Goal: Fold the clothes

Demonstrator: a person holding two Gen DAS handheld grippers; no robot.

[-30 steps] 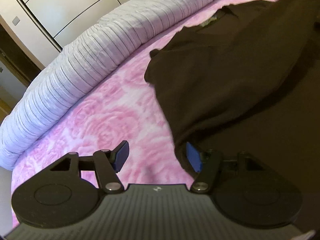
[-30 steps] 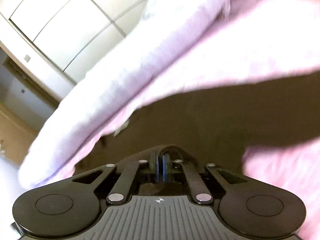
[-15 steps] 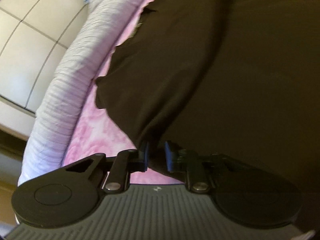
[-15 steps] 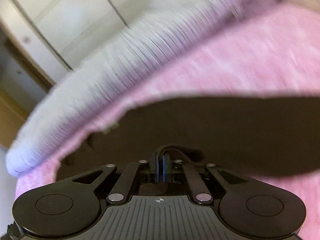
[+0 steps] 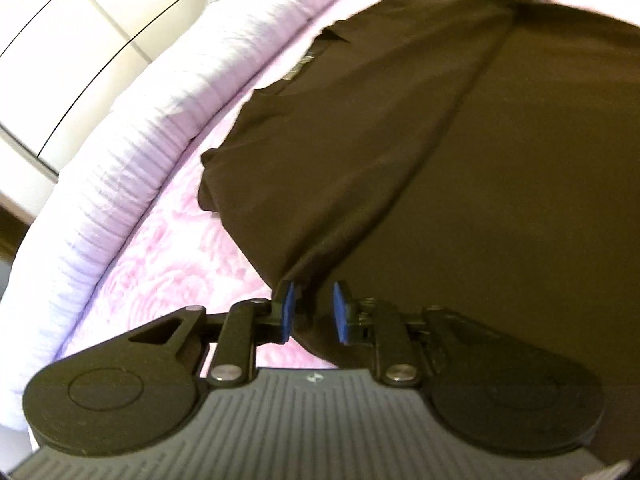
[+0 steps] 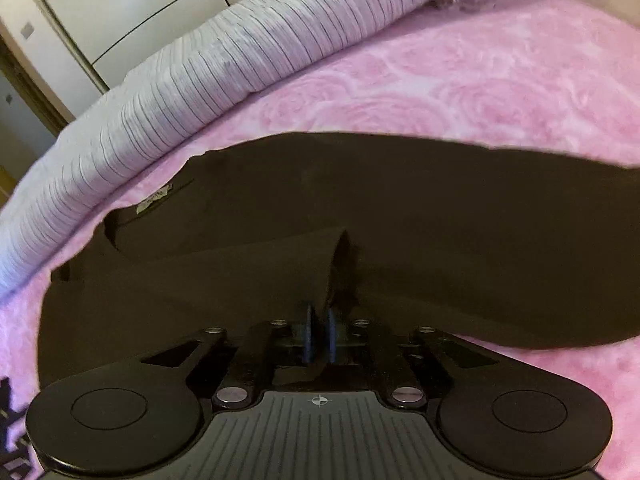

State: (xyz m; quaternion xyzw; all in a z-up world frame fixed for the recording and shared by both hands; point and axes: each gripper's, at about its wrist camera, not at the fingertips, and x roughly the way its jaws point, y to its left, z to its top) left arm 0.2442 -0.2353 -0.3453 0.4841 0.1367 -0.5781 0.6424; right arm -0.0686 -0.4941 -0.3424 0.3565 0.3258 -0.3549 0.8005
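Shirt [image 5: 460, 140] edge sits between half-parted left gripper [image 5: 311, 310]; right gripper [image 6: 319, 334] pinches fabric.

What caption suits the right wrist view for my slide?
Right claw shut on dark brown fabric garment spread over pink rose-patterned bedspread.

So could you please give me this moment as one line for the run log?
left gripper: open around hem | right gripper: shut on dark shirt | surface: pink bedspread
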